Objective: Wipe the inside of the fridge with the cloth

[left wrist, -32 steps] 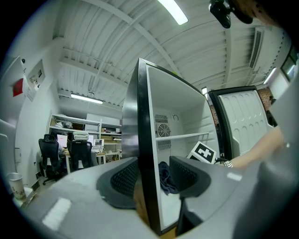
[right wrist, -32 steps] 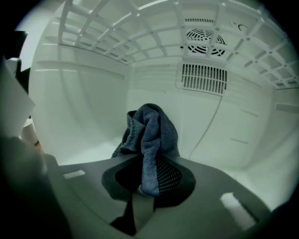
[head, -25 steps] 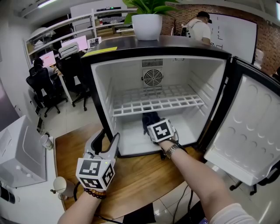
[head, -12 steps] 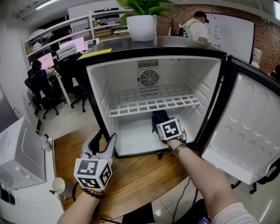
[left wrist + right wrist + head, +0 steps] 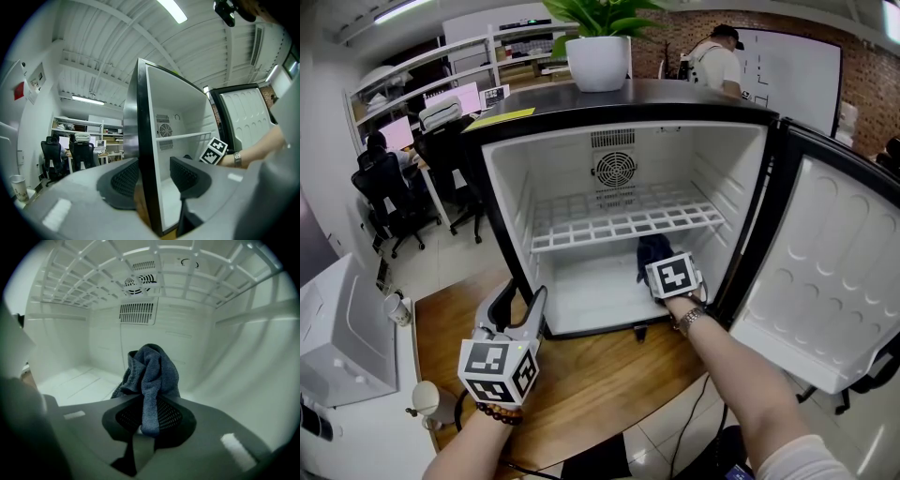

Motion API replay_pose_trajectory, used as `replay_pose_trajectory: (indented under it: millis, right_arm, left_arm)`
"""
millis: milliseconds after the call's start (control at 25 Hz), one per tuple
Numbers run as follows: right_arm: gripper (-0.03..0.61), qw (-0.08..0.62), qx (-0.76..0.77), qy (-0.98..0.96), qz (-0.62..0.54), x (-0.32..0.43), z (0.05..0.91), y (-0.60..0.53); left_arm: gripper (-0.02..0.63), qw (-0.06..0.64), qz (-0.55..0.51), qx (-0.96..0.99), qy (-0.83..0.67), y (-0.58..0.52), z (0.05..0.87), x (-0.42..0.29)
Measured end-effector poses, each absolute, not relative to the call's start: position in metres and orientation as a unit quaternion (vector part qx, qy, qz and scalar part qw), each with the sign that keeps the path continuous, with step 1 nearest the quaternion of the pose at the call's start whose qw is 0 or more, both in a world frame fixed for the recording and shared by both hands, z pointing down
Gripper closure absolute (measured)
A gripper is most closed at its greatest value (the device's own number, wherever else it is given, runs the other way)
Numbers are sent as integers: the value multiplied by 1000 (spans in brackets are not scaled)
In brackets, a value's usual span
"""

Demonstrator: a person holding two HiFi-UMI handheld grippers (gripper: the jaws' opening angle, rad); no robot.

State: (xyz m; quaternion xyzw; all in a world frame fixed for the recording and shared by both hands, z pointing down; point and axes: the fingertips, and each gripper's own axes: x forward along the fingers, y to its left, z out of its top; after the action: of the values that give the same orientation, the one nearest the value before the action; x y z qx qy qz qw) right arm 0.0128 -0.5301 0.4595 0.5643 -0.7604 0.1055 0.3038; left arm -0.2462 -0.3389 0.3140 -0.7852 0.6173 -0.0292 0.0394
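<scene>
Under the wire shelf (image 5: pixel 619 223), toward the right wall of the fridge (image 5: pixel 511 178), the right gripper (image 5: pixel 149 420) pinches a blue-grey cloth (image 5: pixel 151 366); bare white floor lies open leftward. Only the left gripper view shows the left gripper (image 5: pixel 157 178) gaping, with the fridge's black front edge between its jaws.

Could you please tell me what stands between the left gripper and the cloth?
The fridge's left wall, in the left gripper view; beyond it, the head view shows only bare fridge floor up to the cloth.
</scene>
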Motion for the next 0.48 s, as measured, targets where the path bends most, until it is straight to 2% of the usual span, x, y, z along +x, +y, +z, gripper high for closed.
replay_pose_trajectory:
  millis: [320,480]
  right_arm:
    - [518,302,591,-740,103,39,455,-531]
    - [518,231,506,-821,126,-17,447,-523]
  left_arm:
    - [391,39,-29,-784,619,-340,315,-246]
    - [391,40,-28,-783,620,-340,314,-246]
